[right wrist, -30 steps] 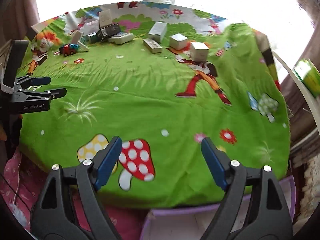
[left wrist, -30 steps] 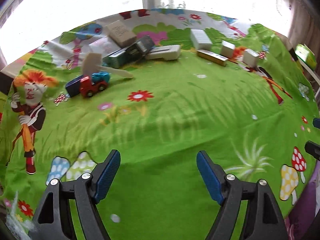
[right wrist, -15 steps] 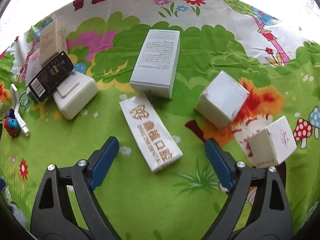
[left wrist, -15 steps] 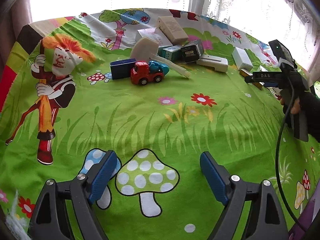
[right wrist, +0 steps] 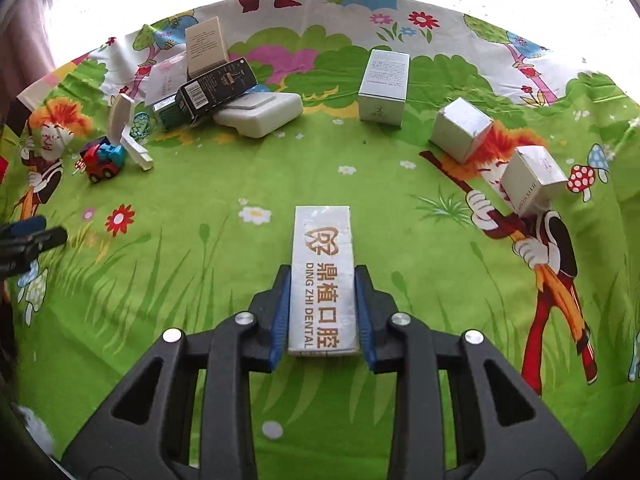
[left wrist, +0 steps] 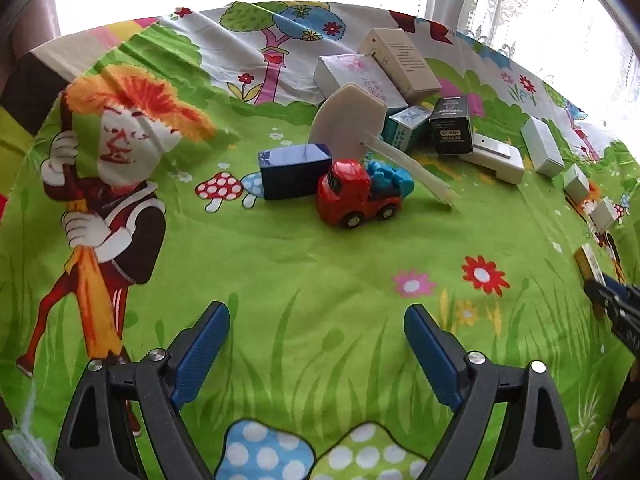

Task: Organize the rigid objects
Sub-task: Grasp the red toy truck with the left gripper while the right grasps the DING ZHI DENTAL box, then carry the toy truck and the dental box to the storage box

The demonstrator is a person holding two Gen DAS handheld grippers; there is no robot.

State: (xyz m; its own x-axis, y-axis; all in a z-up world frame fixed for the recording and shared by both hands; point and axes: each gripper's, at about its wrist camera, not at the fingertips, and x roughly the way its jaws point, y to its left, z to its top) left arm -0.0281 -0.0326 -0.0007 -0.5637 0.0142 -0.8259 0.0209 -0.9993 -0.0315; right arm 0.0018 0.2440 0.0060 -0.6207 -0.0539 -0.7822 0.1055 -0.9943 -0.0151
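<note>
Now your right gripper (right wrist: 323,312) is closed on the long white dental box (right wrist: 323,276): both blue pads (right wrist: 281,312) press its long sides, and the box points away from the camera at the lower centre of the right wrist view. Under it lies the green cartoon cloth (right wrist: 200,280).

Your left gripper (left wrist: 316,356) has its jaws wide and opening more, with nothing between them (only cloth shows in the gap).

Further out, in the left wrist view, the red toy truck (left wrist: 354,194) stands at the centre, touching a dark blue box (left wrist: 294,170) on its left. Behind them a beige paddle-shaped piece (left wrist: 346,120) leans tilted. A heap of boxes, with a black box (left wrist: 450,124) among them, sits at the upper right. In the right wrist view, three white boxes stand apart at the upper right; the tallest white box (right wrist: 383,86) is farthest back.
</note>
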